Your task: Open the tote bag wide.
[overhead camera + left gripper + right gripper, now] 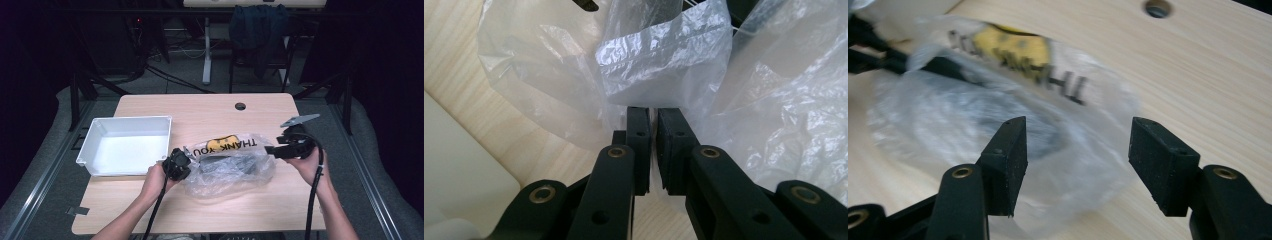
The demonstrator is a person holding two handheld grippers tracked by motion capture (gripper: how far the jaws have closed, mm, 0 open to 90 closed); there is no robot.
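A clear plastic bag (230,167) printed with THANK YOU and a yellow face lies crumpled mid-table, with a dark object (235,162) inside it. My left gripper (191,160) is at the bag's left end. In the left gripper view its jaws (653,112) stand pressed together on a fold of the bag's film (664,60). My right gripper (270,150) hovers at the bag's right end. In the right gripper view it (1075,135) is open above the bag (998,75), with nothing between its pads, and the dark object (1048,132) shows through the plastic.
A white rectangular tray (125,145) stands at the table's left, close to my left hand; its corner (459,185) is beside the left jaws. A cable hole (240,106) sits near the table's far edge. A chair draped with a dark jacket (257,30) stands beyond the table.
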